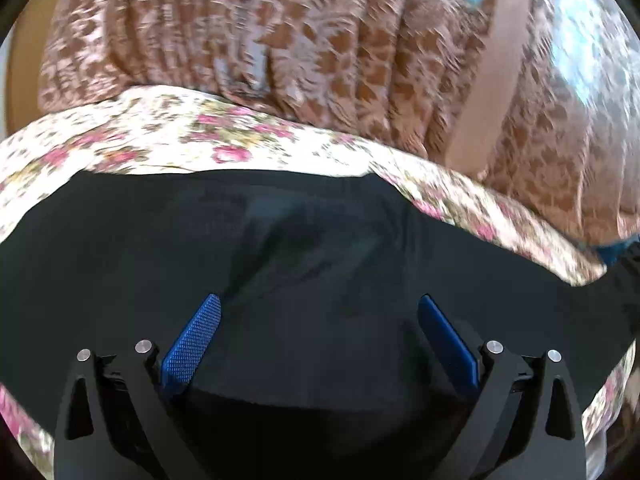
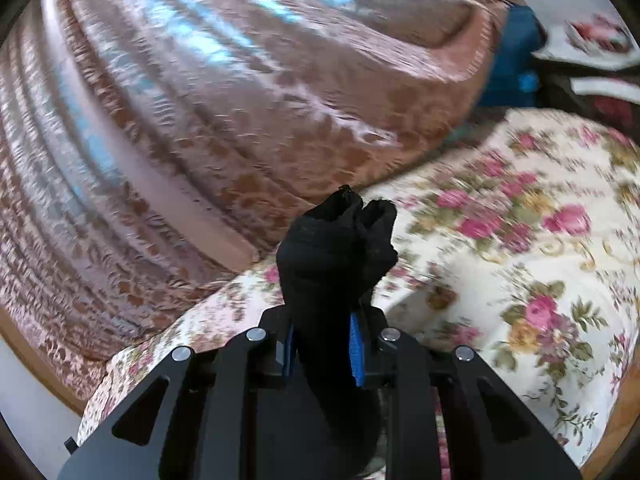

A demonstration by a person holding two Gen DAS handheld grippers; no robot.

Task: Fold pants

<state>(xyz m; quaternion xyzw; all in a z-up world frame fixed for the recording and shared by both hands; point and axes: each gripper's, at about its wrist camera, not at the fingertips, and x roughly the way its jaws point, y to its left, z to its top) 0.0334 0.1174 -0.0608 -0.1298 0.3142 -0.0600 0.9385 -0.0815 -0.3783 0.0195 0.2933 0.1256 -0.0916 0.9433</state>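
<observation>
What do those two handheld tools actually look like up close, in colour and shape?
Both look alike. The left tool has two flat black linkage bars on each side, jointed with round silver pins, with triangular cut-outs in the outer plates. Its fingers carry long, narrow blue pads with a fine knurled, grid-like texture. The right tool shows the same black bars, silver pins, cut-outs and blue pads. No cables, markings or sleeves are visible.

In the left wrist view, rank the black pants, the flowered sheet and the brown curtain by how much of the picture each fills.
1. Pants and curtain: alike, unranked.
2. Sheet, smallest.
</observation>
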